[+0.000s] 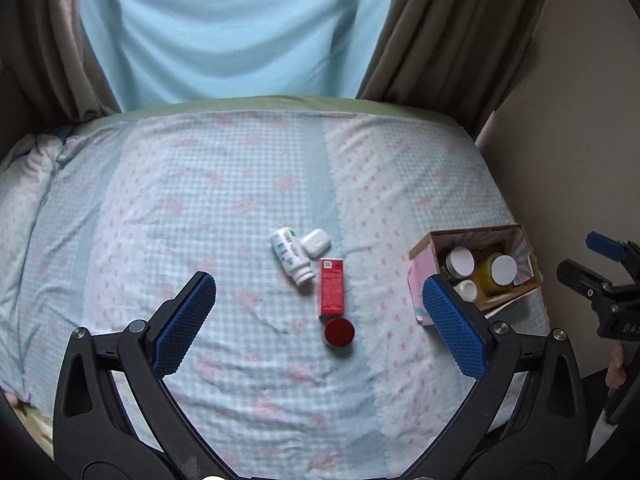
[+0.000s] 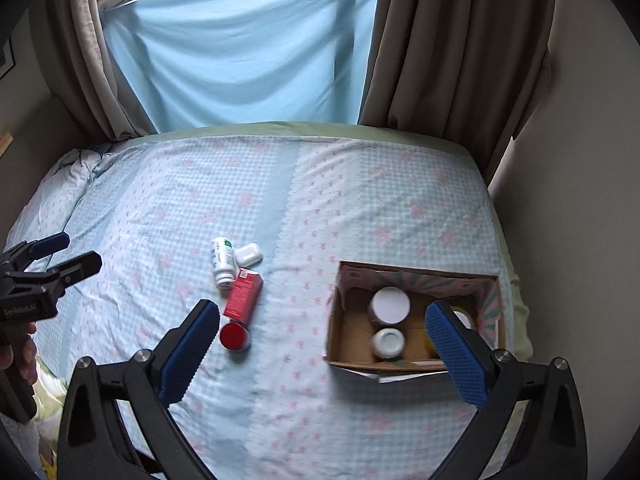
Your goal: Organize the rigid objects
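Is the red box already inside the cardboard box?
No, the red box lies on the bedspread, left of the cardboard box.

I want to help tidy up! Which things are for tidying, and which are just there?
For tidying:
white plastic pill bottle
small white rounded case
red cardboard carton
round red-lidded jar
open cardboard box

Just there:
checked blue bedsheet
brown curtains

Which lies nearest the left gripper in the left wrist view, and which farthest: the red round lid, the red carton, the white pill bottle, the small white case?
From the left gripper:
1. Red round lid, just ahead, centre.
2. Red carton, lying flat behind the lid.
3. White pill bottle, on its side, left of the carton.
4. Small white case, farthest, beside the bottle.
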The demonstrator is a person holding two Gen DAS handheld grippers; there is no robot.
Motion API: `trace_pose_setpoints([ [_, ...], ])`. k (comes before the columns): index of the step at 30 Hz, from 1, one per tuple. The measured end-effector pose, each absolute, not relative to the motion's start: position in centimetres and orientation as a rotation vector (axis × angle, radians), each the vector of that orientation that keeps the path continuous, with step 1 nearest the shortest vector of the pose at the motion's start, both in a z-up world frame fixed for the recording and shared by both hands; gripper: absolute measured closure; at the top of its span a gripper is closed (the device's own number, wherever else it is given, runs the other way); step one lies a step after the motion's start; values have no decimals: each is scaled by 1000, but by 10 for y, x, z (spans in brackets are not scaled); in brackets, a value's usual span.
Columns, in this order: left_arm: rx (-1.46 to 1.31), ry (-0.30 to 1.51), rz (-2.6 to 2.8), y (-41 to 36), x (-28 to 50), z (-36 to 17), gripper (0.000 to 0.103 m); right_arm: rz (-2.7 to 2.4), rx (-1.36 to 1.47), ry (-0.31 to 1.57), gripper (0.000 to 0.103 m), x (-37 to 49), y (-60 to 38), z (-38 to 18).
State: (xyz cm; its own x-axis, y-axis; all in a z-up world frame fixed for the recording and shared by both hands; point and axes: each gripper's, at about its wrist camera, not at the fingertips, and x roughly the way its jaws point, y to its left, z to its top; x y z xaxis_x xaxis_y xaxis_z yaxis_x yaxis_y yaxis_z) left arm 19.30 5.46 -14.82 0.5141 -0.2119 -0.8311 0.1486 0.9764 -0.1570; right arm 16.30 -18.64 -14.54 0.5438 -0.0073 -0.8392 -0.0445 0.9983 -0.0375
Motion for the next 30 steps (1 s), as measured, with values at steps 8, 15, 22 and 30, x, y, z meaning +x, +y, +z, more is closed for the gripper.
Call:
trace_pose_setpoints([
  [8,-80,1094,-169,104,237,-166,0,4,30,1023,0,181,-129,-163],
  [15,-150,1161,-123,116,283,-204,0,4,53,1102,0,213,-104,-209],
  [22,-155,1302,-71,105,335,-272,3,9,59,1218,0,259,-91,-284],
  [30,-229,1473,-24,76,381,-368,17,0,92,1345,4,301,-85,-375],
])
